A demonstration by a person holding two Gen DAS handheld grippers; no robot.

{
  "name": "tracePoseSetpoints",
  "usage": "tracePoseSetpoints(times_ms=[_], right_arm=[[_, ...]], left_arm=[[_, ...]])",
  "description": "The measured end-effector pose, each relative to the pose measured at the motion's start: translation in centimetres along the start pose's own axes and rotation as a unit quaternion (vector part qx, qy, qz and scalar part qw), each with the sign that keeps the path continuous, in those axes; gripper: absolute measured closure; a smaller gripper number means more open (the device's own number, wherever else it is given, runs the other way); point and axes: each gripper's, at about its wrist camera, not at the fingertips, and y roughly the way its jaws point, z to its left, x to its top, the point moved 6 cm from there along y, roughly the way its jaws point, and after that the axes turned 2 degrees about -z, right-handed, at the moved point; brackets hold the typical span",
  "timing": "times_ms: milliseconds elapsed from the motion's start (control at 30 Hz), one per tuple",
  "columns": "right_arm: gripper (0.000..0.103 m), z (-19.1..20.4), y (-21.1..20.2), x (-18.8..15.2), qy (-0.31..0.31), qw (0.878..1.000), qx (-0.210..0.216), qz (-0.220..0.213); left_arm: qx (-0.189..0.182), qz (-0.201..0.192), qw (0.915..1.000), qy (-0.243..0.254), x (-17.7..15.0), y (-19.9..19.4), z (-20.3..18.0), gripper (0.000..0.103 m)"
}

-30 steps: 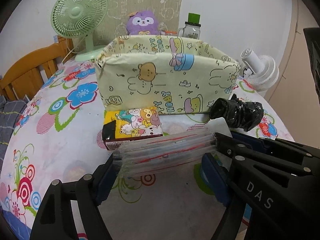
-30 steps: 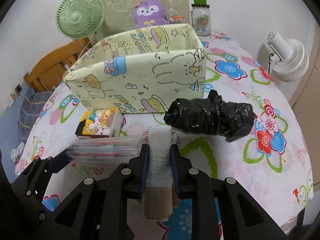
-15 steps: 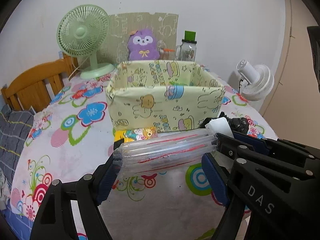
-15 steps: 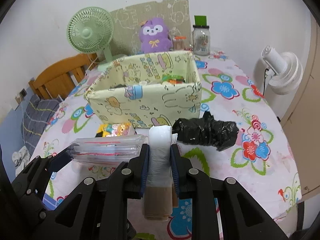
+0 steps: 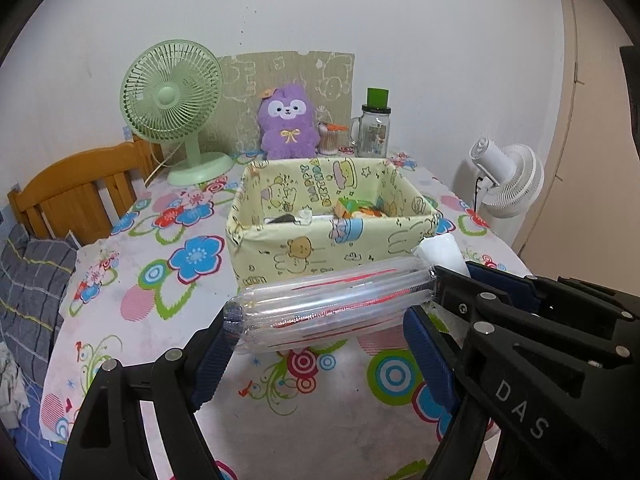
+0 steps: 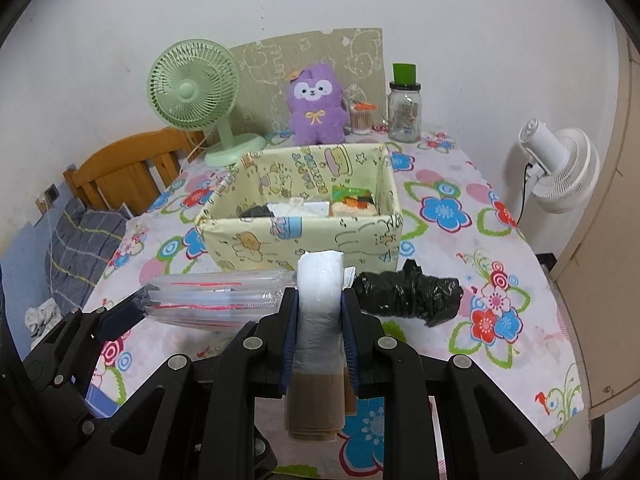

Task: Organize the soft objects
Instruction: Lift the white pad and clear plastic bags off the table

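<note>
My left gripper [image 5: 316, 344] is shut on a clear plastic pack with red lines [image 5: 332, 304], held above the table in front of the yellow cartoon-print box [image 5: 320, 252]. The pack also shows in the right wrist view [image 6: 212, 300]. My right gripper [image 6: 318, 332] is shut on a white roll of bags with a brown end [image 6: 320, 300], held just right of the left gripper. The white roll's tip shows in the left wrist view [image 5: 440, 250]. The box [image 6: 300, 240] holds several items. A crumpled black bag roll [image 6: 408, 292] lies on the table right of the box.
A green fan [image 5: 176, 100], a purple plush [image 5: 286, 122] and a glass jar with green lid [image 5: 374, 128] stand behind the box. A white fan [image 6: 560, 172] stands off the table's right edge. A wooden chair [image 5: 76, 192] is at the left.
Both grippers have risen and drawn back with their loads. The box's inside has come into view. The cartoon tissue pack in front of the box is out of sight.
</note>
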Motion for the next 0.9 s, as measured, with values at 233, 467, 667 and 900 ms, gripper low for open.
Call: tracePoseSetpoints(times_ms=[233,467,667,900], right_arm=[[0.079,0.4,-0.5,1.4,-0.004,1.0,-0.001,-0.01],[0.079,0.4,-1.0,3.1,-0.009,1.0,-0.004,-0.024],[0.079,0.3,-1.1,4.4,-0.016,0.999,-0.006,-0.033],[0.079,0.1,-1.0,5.8,-0.018,0.999,0.0,-0.046]], left_arm=[[-0.001,-0.01,0.9999,0.001,1.2,-0.4,0.2,0.02],[-0.001,-0.022,0.9997,0.007,2.9,-0.7,0.2,0.02],[0.0,-0.028,0.9995,0.011,4.2,-0.6,0.0,0.019],[0.008,-0.043,0.9988,0.02,5.6,-0.4,-0.6,0.01]])
